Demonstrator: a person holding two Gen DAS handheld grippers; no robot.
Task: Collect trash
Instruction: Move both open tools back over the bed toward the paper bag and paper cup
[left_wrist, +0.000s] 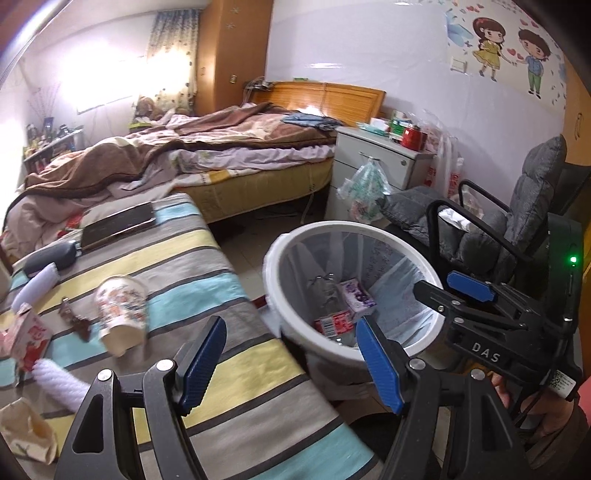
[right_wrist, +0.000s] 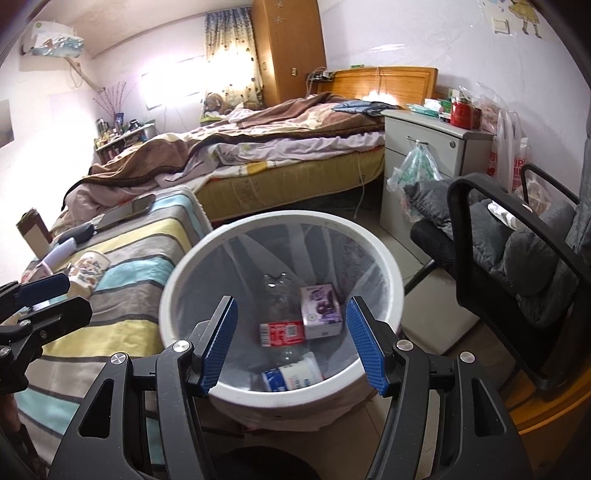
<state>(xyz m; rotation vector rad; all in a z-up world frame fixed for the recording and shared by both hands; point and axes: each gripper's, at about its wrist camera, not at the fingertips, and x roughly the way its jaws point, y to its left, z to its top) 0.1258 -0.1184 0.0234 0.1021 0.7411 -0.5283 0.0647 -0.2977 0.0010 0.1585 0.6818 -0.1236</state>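
A white trash bin (right_wrist: 184, 266) with a clear liner stands on the floor beside a striped table (left_wrist: 229, 362). In the bin lie a clear bottle with a red label (right_wrist: 280, 332), a purple box (right_wrist: 319, 312) and a white bottle with a blue label (right_wrist: 291, 374). My right gripper (right_wrist: 293, 347) hangs open above the bin's near rim, nothing between its pads. My left gripper (left_wrist: 291, 365) is open and empty over the table edge next to the bin (left_wrist: 273, 258). On the table lie a tipped paper cup (left_wrist: 122, 314), a red and white carton (left_wrist: 29, 339) and a brown wrapper (left_wrist: 77, 325).
A phone (left_wrist: 118, 223), a dark case (left_wrist: 51, 258), a white knitted item (left_wrist: 62, 380) and a beige paper bag (left_wrist: 26, 435) also lie on the table. A grey padded chair (right_wrist: 517, 251) stands right of the bin. Behind are an unmade bed (right_wrist: 258, 147) and a white cabinet (right_wrist: 436, 147).
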